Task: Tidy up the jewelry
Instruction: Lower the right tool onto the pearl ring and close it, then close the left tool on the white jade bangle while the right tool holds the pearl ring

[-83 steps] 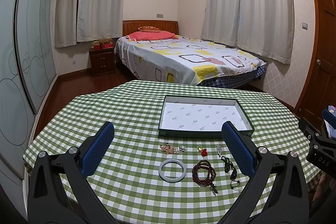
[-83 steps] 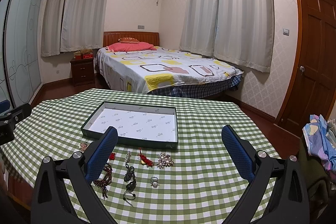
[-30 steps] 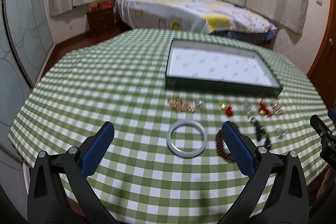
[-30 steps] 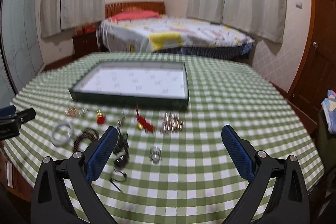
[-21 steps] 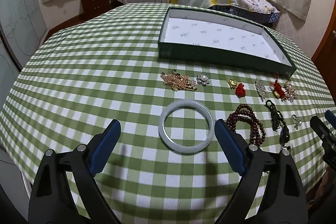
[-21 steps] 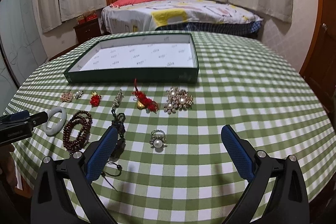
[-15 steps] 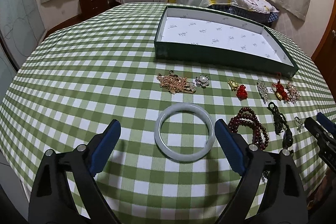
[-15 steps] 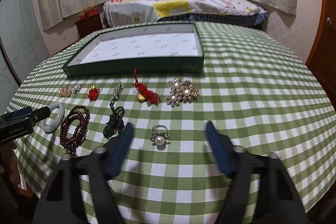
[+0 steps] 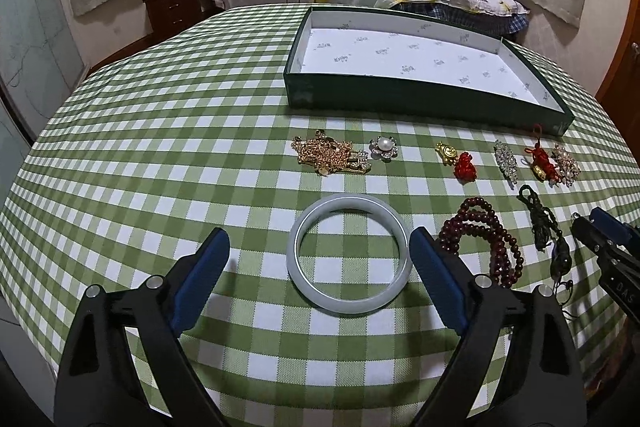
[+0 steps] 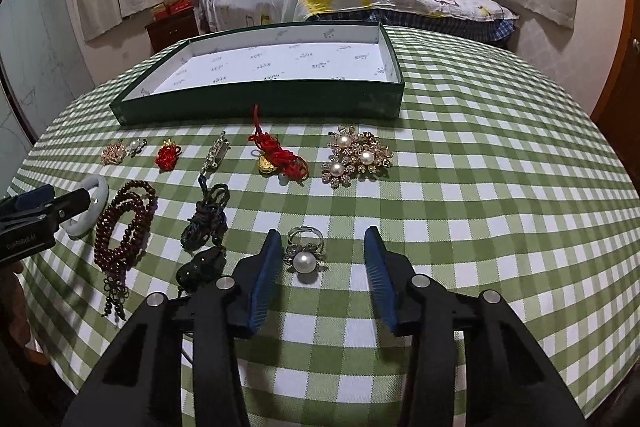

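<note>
Low in the frame, the left hand-held gripper (image 9: 318, 259) is spread around the bangle (image 9: 347, 253); the right hand-held gripper (image 10: 322, 263), its jaws just closing, flanks the pearl ring (image 10: 304, 250) untouched.

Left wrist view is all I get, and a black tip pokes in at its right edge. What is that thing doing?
Observer: That's the right gripper. Its jaws have just been closing. A pearl ring lies between them, and they don't seem to touch it yet.
Operator: Any more pearls over there?
Observer: Yes. The brooch beyond the ring carries three pearls. In your view a red charm half hides it.
</note>
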`<state>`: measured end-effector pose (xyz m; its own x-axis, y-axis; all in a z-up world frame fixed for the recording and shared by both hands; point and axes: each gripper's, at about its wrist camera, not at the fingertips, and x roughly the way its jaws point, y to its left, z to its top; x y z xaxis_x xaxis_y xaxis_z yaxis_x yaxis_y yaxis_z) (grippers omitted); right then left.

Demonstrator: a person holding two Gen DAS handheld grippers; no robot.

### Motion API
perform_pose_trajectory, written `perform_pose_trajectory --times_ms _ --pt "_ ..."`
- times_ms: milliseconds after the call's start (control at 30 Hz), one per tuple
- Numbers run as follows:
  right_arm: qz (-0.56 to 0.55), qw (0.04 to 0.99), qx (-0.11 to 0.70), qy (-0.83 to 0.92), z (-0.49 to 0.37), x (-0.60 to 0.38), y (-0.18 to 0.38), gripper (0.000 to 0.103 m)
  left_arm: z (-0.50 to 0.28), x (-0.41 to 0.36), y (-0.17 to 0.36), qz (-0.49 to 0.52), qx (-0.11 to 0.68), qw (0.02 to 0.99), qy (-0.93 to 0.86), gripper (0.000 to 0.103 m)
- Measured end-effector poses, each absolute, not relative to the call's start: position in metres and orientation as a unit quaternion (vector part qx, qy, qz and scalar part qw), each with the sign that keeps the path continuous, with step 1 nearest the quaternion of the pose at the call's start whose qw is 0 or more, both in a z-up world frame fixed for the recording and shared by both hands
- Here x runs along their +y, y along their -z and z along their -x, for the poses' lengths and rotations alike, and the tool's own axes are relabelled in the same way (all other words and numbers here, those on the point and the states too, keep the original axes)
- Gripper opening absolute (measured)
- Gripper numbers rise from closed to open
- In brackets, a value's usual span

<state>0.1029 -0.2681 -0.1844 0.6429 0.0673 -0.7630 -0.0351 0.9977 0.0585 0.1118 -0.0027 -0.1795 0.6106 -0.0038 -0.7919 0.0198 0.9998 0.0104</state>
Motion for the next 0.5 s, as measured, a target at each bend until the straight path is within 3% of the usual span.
perform_pose_trajectory --times_ms 167,500 --pt "-0.019 0.907 0.420 -0.033 -0.1014 -0.2677 0.1843 0.024 -0.1131 -0.0048 0.1832 -0.011 0.444 0.896 0.011 0.089" --pt "-0.025 0.907 0.420 -0.034 -0.1011 -0.2692 0.1845 0.023 -0.1217 -0.0079 0.1876 -0.011 0.445 0.895 0.017 0.090"
